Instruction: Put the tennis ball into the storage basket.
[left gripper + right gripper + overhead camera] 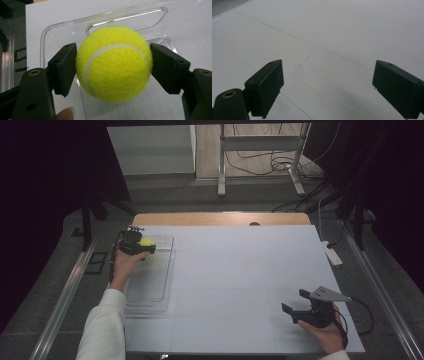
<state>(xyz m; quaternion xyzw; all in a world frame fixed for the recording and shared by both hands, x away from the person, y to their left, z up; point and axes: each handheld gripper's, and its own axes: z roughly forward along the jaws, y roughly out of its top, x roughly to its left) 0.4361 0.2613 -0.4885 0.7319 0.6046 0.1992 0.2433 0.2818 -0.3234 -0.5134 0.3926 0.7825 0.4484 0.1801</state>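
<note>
Left gripper (pixel 134 243) is grasping the tennis ball (pixel 113 63), jaws clenched on it at roughly its widest line, one pad on each side, held over the far end of the clear tray (pixel 150 285), at about 10 o'clock on the bench (pixel 240 270). Can't tell if the ball hangs just above the tray floor or touches it. Right gripper (pixel 296 306) sits at about 4 o'clock near the front edge, jaws released and wide apart with nothing between them, well apart from the tray. Risks as I read them: felt ball on flat pads is a two-point hold, so a twist of the wrist could roll it out; if it's let go from any height, it'll likely bounce, and the tray's low wall may not contain it, so it could run off the bench at 9 o'clock, where the tray sits close to the edge. The tray looks light and see-through, so a nudge from a jaw could slide it, and its rim is easy to misjudge. Nothing else on the bench surface between the two grippers; a white power strip (pixel 332 254) lies off the right edge at 3 o'clock, cables (pixel 270 162) on the floor beyond at 12, none in the way.
</note>
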